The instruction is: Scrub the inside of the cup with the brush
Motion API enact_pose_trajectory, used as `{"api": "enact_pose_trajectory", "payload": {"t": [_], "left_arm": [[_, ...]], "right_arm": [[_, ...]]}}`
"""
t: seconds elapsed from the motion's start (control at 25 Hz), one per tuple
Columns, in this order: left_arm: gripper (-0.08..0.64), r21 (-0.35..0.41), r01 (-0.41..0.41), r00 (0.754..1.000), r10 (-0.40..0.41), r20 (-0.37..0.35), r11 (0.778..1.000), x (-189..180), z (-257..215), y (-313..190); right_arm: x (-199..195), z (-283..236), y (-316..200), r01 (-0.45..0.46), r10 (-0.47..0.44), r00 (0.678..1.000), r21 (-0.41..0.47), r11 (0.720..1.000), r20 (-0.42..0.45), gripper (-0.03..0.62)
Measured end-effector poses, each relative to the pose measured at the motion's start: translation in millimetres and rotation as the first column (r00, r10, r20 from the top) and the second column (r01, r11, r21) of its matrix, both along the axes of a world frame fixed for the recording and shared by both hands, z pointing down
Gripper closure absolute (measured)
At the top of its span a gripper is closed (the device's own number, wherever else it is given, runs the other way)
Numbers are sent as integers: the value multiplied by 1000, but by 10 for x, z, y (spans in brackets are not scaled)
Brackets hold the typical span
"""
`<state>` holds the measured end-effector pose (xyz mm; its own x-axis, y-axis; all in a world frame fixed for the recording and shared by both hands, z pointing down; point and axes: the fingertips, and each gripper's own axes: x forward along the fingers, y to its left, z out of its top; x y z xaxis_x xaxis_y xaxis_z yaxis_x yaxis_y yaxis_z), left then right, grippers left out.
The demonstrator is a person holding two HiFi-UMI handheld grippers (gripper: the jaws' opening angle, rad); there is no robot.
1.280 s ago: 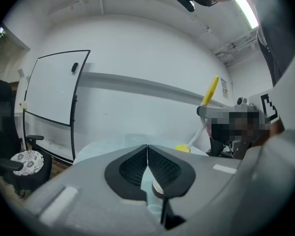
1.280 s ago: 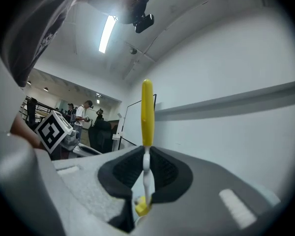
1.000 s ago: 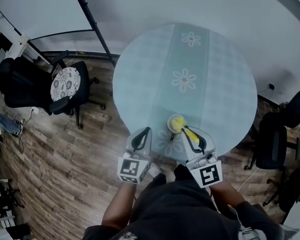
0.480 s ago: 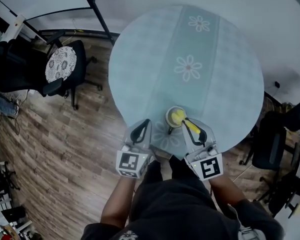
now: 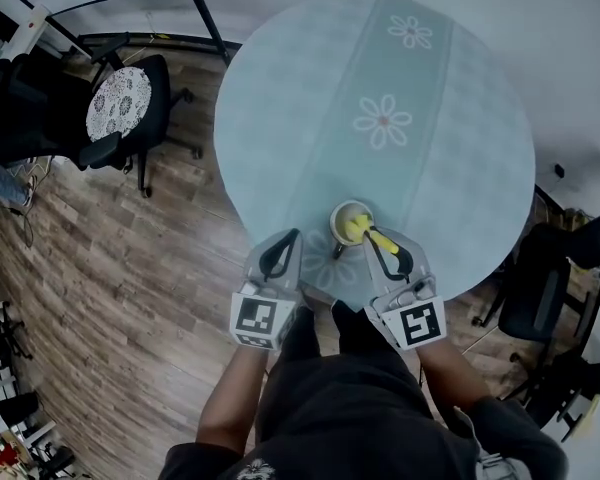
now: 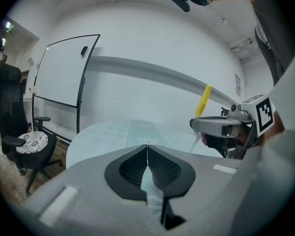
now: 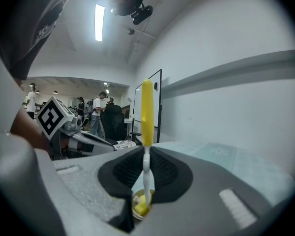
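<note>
**Q:** Where is the cup?

**A:** The cup (image 5: 348,220) is standing on the round table (image 5: 460,118), close to the edge at 6 o'clock in the head view, just in front of me.

**Q:** What are your grippers doing?

**A:** My right gripper (image 7: 146,168) is clamping the thin white neck of the brush (image 7: 146,109). In the right gripper view the yellow handle is pointing up at 12 o'clock above the jaws. The yellow head is sitting down inside the cup. My left gripper (image 6: 147,151) is hovering over the table edge at about 8 o'clock from the cup, not touching it. Its jaws are pressing together with nothing between them.

**Q:** What else is showing?

**A:** In the head view a black chair (image 5: 120,118) with a patterned seat is standing on the wood floor (image 5: 130,318) at 10 o'clock. In the left gripper view a whiteboard (image 6: 64,73) is standing beyond the table at 10 o'clock.
</note>
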<state>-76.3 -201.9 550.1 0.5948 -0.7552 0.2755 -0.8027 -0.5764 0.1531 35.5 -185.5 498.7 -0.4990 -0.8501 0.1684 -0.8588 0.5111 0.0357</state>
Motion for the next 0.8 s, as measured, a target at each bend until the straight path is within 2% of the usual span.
{"api": "enact_pose_trajectory", "payload": {"t": [0.32, 0.8], "left_arm": [[555, -29, 11, 1000, -11, 1, 1000, -50, 113, 84], [555, -42, 46, 999, -45, 15, 998, -241, 172, 69]], "right_arm": [[-64, 64, -37, 18, -17, 999, -28, 999, 30, 557], [-213, 112, -217, 58, -58, 998, -13, 998, 10, 557]]}}
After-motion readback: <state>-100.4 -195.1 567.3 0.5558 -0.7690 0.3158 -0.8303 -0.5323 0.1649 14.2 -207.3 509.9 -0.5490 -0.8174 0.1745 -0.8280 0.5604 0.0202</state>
